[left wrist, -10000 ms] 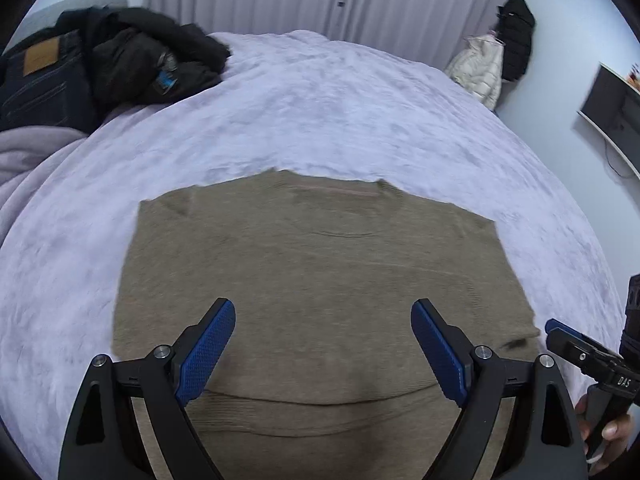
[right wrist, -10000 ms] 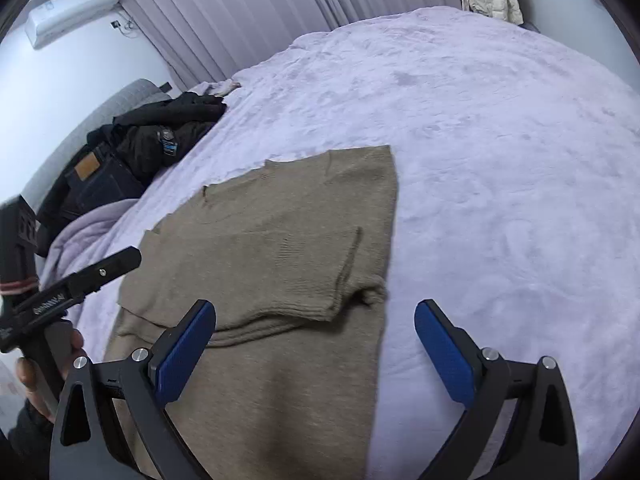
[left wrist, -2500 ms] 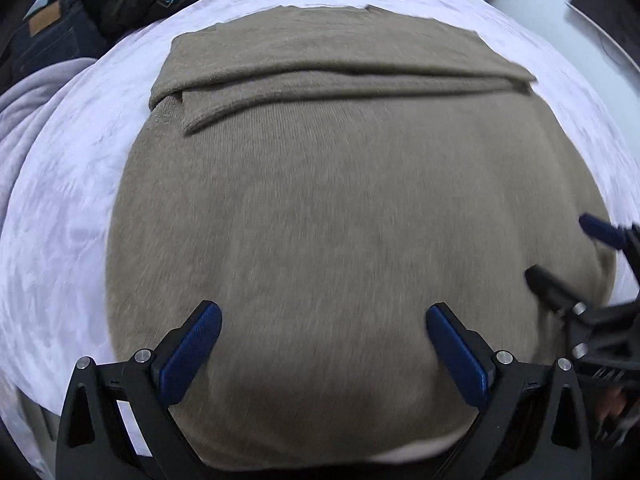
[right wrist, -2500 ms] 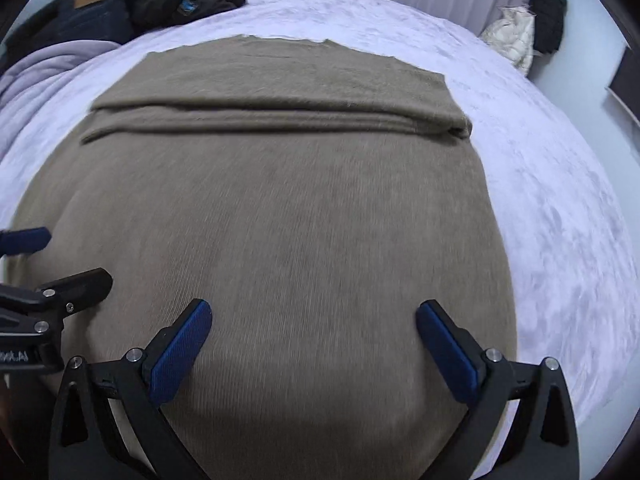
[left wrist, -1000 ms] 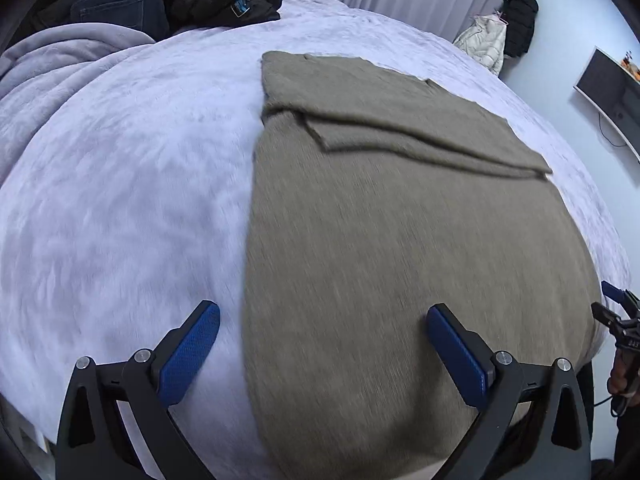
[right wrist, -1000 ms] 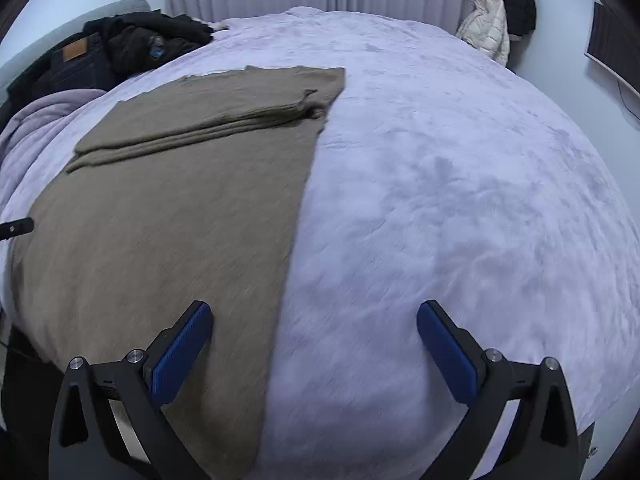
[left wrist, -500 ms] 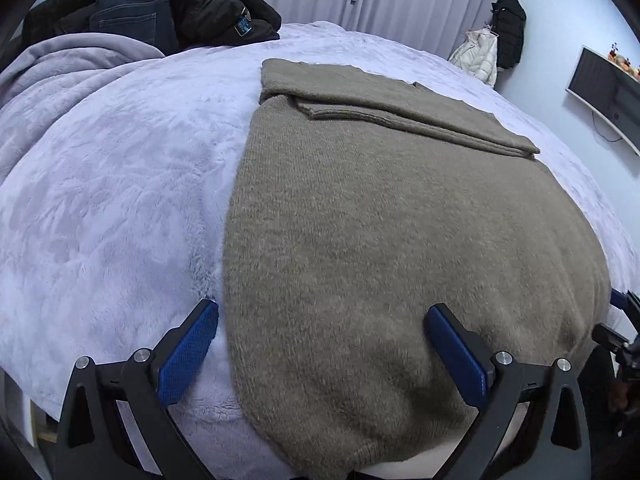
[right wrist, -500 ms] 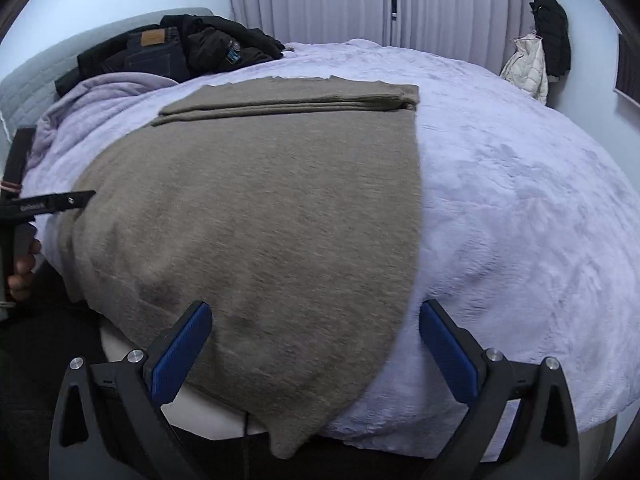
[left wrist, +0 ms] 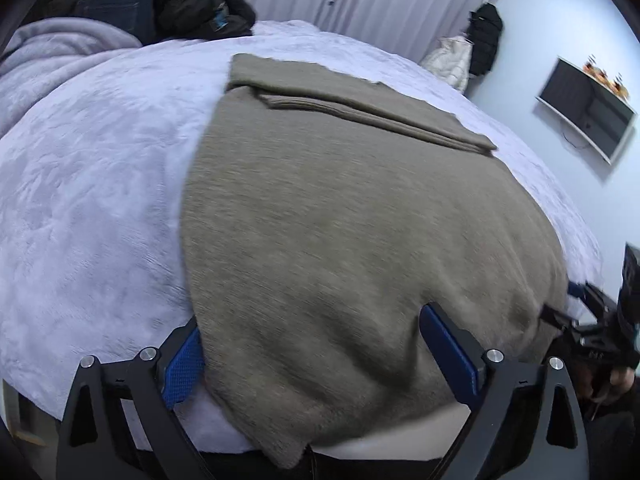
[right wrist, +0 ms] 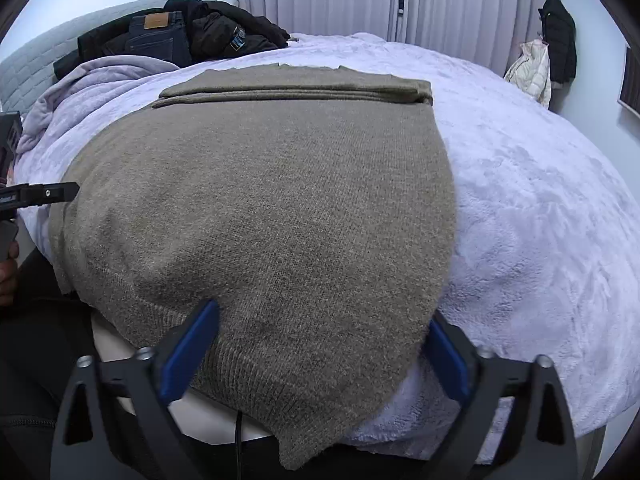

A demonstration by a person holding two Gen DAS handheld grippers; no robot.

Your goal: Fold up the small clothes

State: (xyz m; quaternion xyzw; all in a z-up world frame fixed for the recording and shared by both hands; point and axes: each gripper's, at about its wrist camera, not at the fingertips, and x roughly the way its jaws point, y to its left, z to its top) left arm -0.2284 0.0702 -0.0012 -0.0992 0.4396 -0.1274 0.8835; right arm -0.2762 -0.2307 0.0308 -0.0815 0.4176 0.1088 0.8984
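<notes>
Left wrist view. One sweater point(left wrist: 360, 248), olive knit, flat on one bed point(left wrist: 92, 200) under a lilac plush cover; its far end is folded over into a band, its near hem hangs over the bed's edge. One left gripper point(left wrist: 316, 354), mine, jaws spread wide: the left pad sits just beside the sweater's left edge, the right pad over the knit, and the hem corner lies between them, not pinched. One right gripper point(left wrist: 576, 312), also mine, at the sweater's right hem corner; from here I cannot tell how its jaws stand. One hand point(left wrist: 616, 380) on its handle. One heap of dark clothes point(left wrist: 160, 4) at the head of the bed: one pair of jeans and at least one black jacket. One screen point(left wrist: 584, 116) on the wall. Two coats point(left wrist: 468, 52) hanging, one pale, one black.

Right wrist view. Same one sweater point(right wrist: 272, 208), its right hem corner drooping between my right gripper point(right wrist: 318, 350) pads. Those jaws are wide and closing; the pads flank the knit, no pinch that I can see. One left gripper point(right wrist: 44, 194) finger shows at the far left, by the sweater's other edge. Same heap point(right wrist: 180, 36), jeans on top. Same two coats point(right wrist: 544, 56). One curtain point(right wrist: 400, 0) behind the bed point(right wrist: 540, 200).

Containers: none seen.
</notes>
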